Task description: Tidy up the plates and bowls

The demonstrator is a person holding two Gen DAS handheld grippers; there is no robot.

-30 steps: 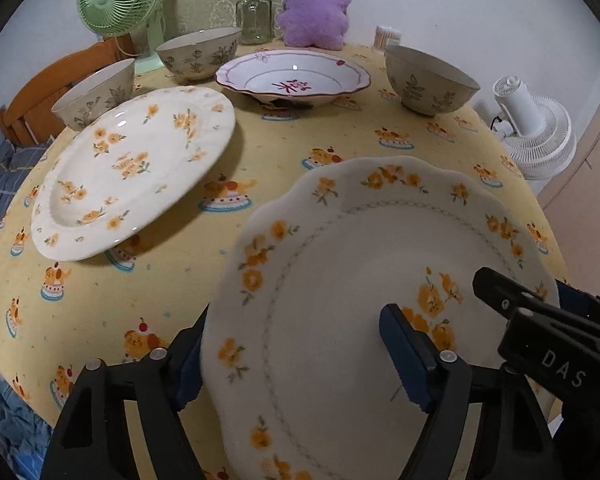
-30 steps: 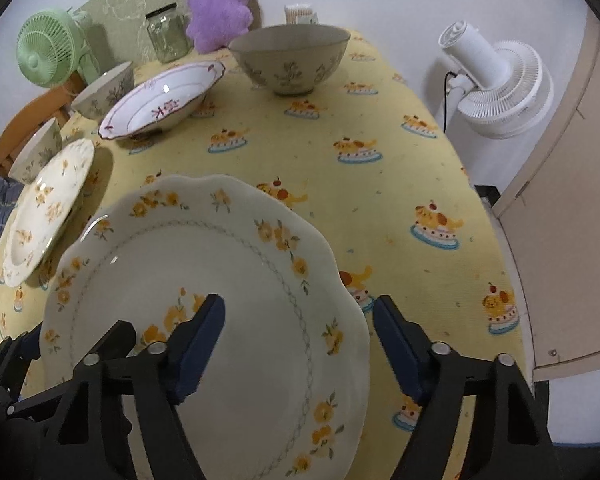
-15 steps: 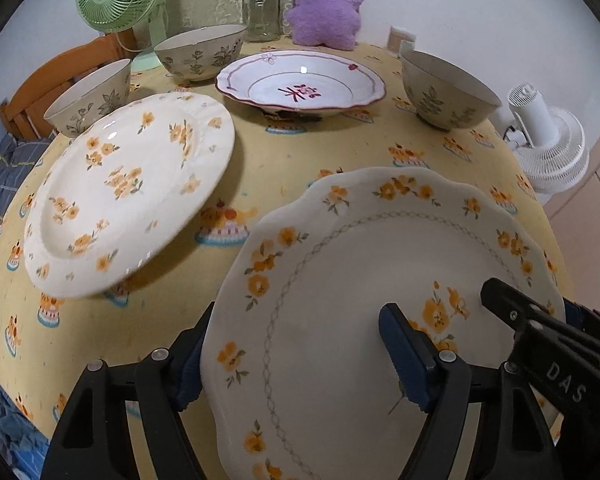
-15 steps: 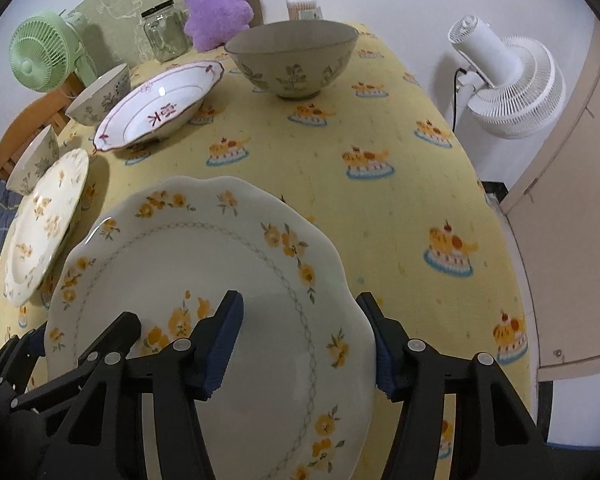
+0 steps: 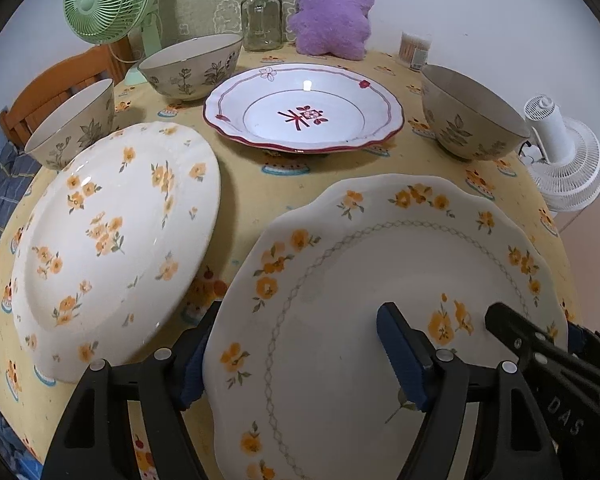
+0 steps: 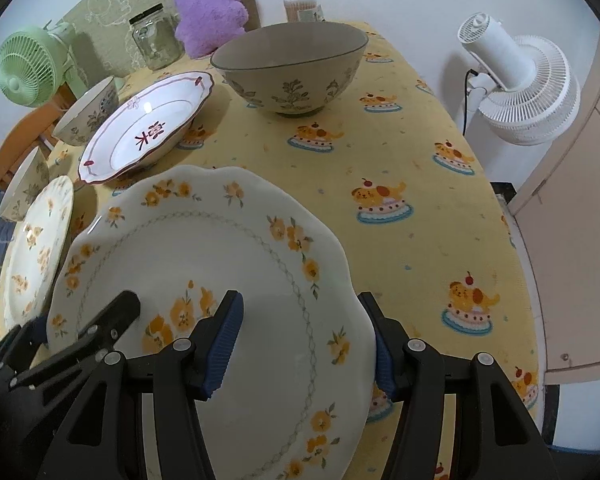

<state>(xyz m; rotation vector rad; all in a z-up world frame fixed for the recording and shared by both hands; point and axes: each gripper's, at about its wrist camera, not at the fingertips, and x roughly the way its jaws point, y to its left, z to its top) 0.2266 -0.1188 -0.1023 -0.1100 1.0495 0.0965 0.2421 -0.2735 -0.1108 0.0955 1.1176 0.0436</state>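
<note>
A scalloped plate (image 5: 360,264) with orange flowers hangs just above the yellow tablecloth (image 6: 400,152), carried between both grippers. My left gripper (image 5: 296,320) grips its left rim, one finger under the edge and the other on the face. My right gripper (image 6: 300,304) grips the right rim the same way, with its outer pad against the edge. A round floral plate (image 5: 112,236) lies to the left, its right side raised off the cloth. Behind are a red-rimmed deep plate (image 5: 304,108) and three leaf-patterned bowls (image 5: 192,64) (image 5: 72,120) (image 5: 472,116).
At the table's back stand a green fan (image 5: 108,0), a glass jar (image 5: 262,16), a purple plush (image 5: 332,8) and a toothpick tub (image 5: 416,48). A white fan (image 6: 520,84) stands on the floor past the right edge. A wooden chair (image 5: 60,84) is at the left.
Both grippers have carried the scalloped plate further in over the table, toward the red-rimmed plate. The right gripper's jaws have narrowed onto the plate's right rim.
</note>
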